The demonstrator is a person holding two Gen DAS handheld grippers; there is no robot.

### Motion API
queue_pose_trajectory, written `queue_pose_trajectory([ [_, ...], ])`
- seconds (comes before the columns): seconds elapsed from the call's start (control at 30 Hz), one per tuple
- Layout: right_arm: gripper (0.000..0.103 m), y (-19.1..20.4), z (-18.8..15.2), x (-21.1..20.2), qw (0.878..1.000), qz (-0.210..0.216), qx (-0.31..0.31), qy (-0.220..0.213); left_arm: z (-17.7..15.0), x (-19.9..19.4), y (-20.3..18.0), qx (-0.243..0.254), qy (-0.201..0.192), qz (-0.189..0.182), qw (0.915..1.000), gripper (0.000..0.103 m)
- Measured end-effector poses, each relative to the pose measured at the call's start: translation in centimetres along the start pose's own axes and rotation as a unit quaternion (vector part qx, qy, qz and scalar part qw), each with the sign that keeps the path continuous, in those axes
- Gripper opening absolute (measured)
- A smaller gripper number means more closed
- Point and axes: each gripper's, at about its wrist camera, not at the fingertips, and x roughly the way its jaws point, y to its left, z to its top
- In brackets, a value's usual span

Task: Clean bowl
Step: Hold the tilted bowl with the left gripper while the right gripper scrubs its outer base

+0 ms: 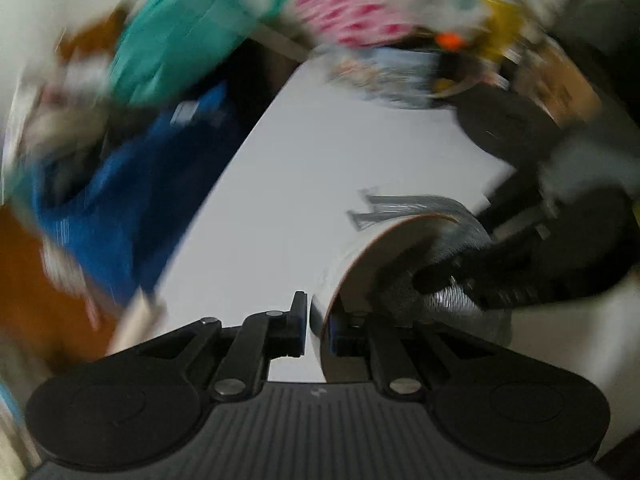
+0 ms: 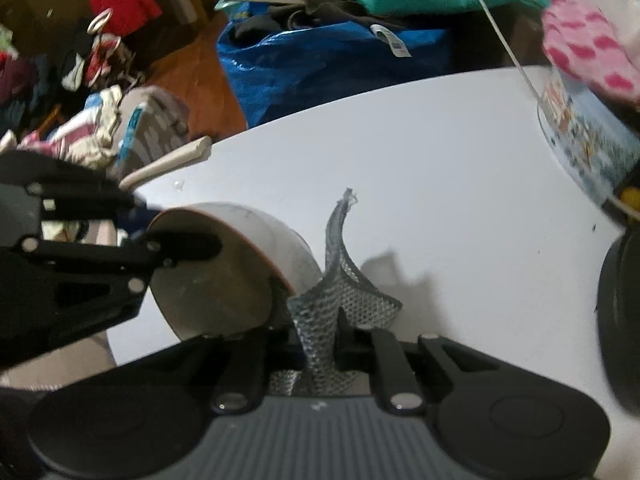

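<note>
Two grippers shared the work over the near part of the white table (image 2: pixel 440 168). The left gripper (image 1: pixel 316 320) was pinched on the rim of the bowl (image 1: pixel 360 256), one finger outside the wall and the other inside, so the bowl hung tipped on its side with its mouth turned toward the right gripper (image 2: pixel 320 344). In the right wrist view the bowl (image 2: pixel 224 276) sat at the near left, lifted or only lightly resting on the table; which of the two could not be told. The right gripper was clamped on a grey mesh scouring cloth (image 2: pixel 340 292), whose free end stood up in a curl just beside the bowl's rim, and in the left wrist view the cloth (image 1: pixel 452 280) appeared to press into the bowl's inside.

The bowl looked like glazed ceramic: stiff, fairly heavy for a rim pinch, smooth enough to slip, and liable to chip if dropped onto the table. A hold on the rim, wall between the fingers, seemed the only sound place, since the body was too wide to span. The cloth looked light, limp and rough, easy to grip anywhere, best bunched near its middle so the folds could rub the wall.

Far off, a blue bag (image 2: pixel 320 60) and a printed tin (image 2: pixel 580 140) stood well apart.
</note>
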Motion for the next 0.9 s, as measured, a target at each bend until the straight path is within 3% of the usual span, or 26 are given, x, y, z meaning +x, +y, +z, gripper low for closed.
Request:
queue_pose_trajectory([
  [0.07, 0.012, 0.3, 0.4, -0.1, 0.999, -0.012, -0.035, 0.006, 0.8, 0.0, -0.9, 0.048, -0.010, 0.007, 0.9988, 0.008],
  [0.1, 0.012, 0.3, 0.6, -0.2, 0.999, -0.016, -0.047, 0.009, 1.1, 0.0, -0.8, 0.045, -0.011, 0.003, 0.9989, 0.008],
  [0.17, 0.012, 0.2, 0.8, -0.3, 0.998, -0.015, -0.055, 0.011, 1.4, 0.1, 0.5, -0.024, -0.003, -0.015, 0.9996, 0.008],
  [0.23, 0.012, -0.6, 1.0, -0.2, 1.000, -0.001, -0.028, 0.011, 1.5, 0.7, 2.8, -0.130, 0.016, -0.048, 0.9902, 0.008],
  [0.27, 0.012, -0.9, 1.0, -0.1, 1.000, 0.006, -0.015, 0.011, 1.3, 1.0, 3.9, -0.175, 0.026, -0.062, 0.9823, 0.008],
  [0.33, 0.013, -1.4, 0.9, 0.3, 1.000, 0.022, 0.007, 0.014, 0.5, 1.8, 6.0, -0.268, 0.046, -0.088, 0.9582, 0.008],
  [0.43, 0.015, -1.8, 0.7, 0.8, 0.998, 0.038, 0.038, 0.015, -0.5, 2.3, 7.4, -0.341, 0.064, -0.101, 0.9325, 0.008],
  [0.57, 0.017, -2.0, -0.1, 1.0, 0.995, 0.049, 0.087, 0.005, -2.8, 2.8, 8.8, -0.453, 0.091, -0.114, 0.8795, 0.008],
  [0.77, 0.018, -2.4, -1.4, 1.0, 0.981, 0.067, 0.179, -0.015, -4.6, 3.3, 9.5, -0.547, 0.119, -0.125, 0.8192, 0.010],
  [0.83, 0.018, -2.4, -1.7, 1.0, 0.978, 0.070, 0.194, -0.019, -4.8, 3.4, 9.6, -0.551, 0.127, -0.132, 0.8145, 0.010],
  [0.87, 0.017, -2.4, -1.7, 0.9, 0.979, 0.068, 0.191, -0.018, -4.7, 3.4, 9.5, -0.543, 0.130, -0.135, 0.8182, 0.010],
  [0.9, 0.016, -2.2, -1.5, 0.8, 0.982, 0.062, 0.177, -0.016, -4.2, 3.4, 9.4, -0.519, 0.129, -0.133, 0.8344, 0.010],
])
